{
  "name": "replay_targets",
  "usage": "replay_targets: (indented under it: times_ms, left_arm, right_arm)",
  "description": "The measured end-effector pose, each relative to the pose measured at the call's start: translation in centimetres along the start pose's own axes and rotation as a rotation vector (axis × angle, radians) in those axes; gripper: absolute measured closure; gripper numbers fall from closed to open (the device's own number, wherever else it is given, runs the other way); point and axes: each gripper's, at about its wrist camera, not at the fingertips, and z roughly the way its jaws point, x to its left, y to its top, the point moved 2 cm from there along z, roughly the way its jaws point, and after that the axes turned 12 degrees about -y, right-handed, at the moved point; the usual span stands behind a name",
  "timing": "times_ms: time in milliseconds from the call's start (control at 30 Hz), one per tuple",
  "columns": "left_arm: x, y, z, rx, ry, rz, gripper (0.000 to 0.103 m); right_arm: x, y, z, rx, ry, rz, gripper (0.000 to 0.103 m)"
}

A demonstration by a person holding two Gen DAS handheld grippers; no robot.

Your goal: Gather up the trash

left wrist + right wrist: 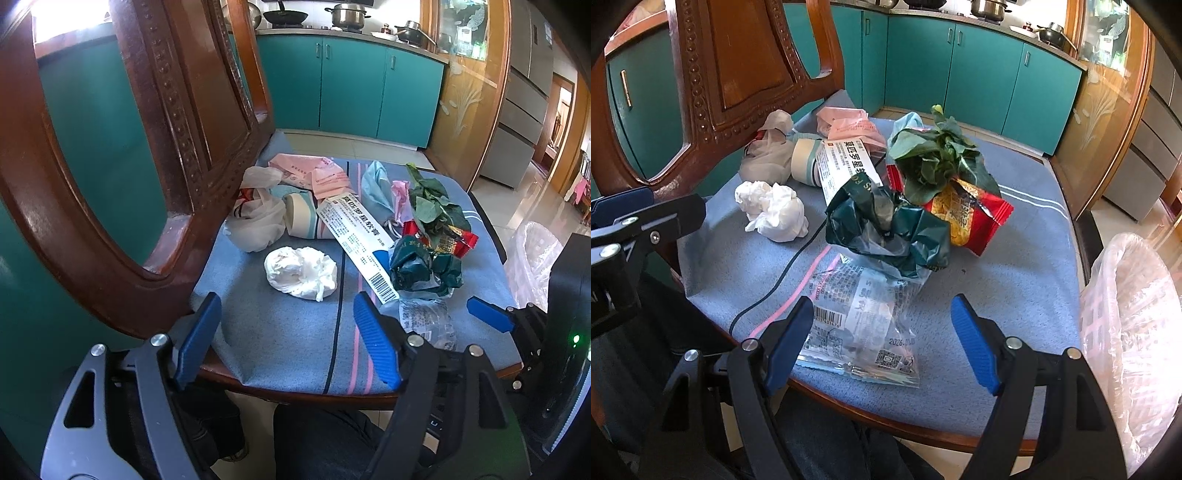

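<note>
The trash lies heaped on the blue cushion (1015,266) of a wooden chair (746,74), and nothing is gripped. The right gripper (882,332) hangs at the cushion's near edge, jaws wide apart, with the clear printed wrapper (860,325) right between and just beyond them. The wrapper lies flat, its long axis running away from the jaws toward the crumpled dark green bag (890,229), whose edge overlaps its far end. I judge this the likeliest first pick, and the right gripper is the nearer one.

The left gripper (288,339) also has its jaws apart and empty; the white tissue wad (301,271) sits beyond them, apart from the green bag. A lined bin (1134,332) stands just right of the cushion, past the right gripper.

Behind the green bag, leafy greens (938,158) cover much of a red snack packet (967,218), and the white medicine box (846,166) lies partly tucked under the bag. How flat the wrapper clings to the cushion is hard to make out.
</note>
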Motion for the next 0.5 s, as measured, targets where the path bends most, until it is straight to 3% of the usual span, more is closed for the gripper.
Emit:
replay_targets:
  times_ms: [367, 500]
  left_arm:
    - [0.3, -0.2, -0.1, 0.000, 0.003, -0.006, 0.025]
    - [0.5, -0.2, 0.0, 0.004, 0.005, -0.010, 0.025]
  right_arm:
    - [0.6, -0.2, 0.3, 0.004, -0.012, -0.018, 0.028]
    - [1.0, -0.3, 0.6, 0.017, -0.006, -0.030, 0.050]
